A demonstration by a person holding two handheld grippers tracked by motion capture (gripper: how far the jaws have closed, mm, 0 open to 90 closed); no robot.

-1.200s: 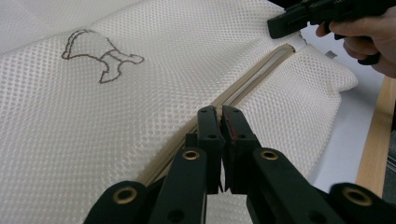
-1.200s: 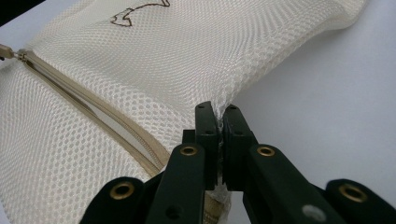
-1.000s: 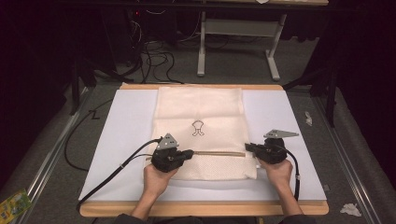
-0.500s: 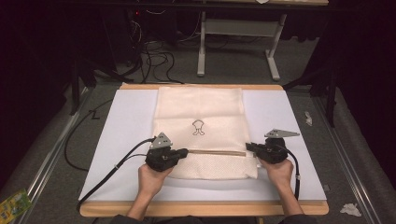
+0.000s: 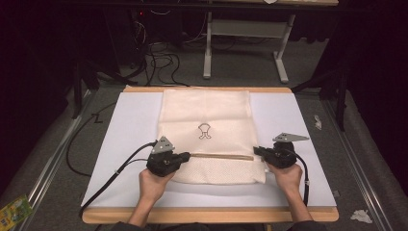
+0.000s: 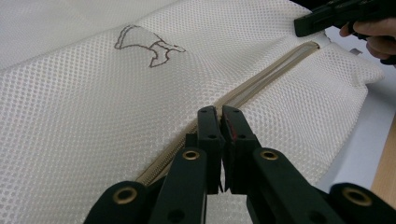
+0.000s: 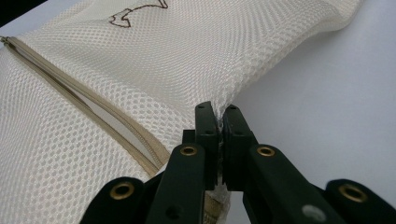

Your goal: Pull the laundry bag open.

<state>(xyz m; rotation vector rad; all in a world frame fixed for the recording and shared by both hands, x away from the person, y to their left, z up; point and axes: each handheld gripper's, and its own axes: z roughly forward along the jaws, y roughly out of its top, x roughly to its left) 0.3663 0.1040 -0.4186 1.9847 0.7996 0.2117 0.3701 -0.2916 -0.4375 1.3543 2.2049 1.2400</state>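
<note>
**A:** While both grippers are clamped down like that, what are they actually gripping?

**B:** The cream mesh laundry bag with the tan zipper (image 5: 207,139), lying flat on the white sheet (image 5: 130,130) that covers the tabletop (image 5: 207,215). The right gripper (image 7: 218,114) has its jaws pressed together on a pinch of mesh at the bag's side edge; in its own view the fabric rises straight out from between the tips.

**A:** And the left gripper (image 6: 218,114)?

**B:** Its jaws are fully closed too, sitting right on the tan zipper (image 6: 261,77), which runs away ahead of it toward the other gripper. Presumably it has the slider pinched, though the tips hide it, so I can't say for certain.

**A:** Why hold at opposite ends?

**B:** My reading: the right one anchors the bag so the mesh stays taut along the zipper line, and the left can pull the slider without the bag bunching or sliding over the sheet.

**A:** Is the zipper open?

**B:** From the right gripper's side, the two zipper tapes stand slightly apart just left of its jaws, so at least that stretch looks open.
</note>
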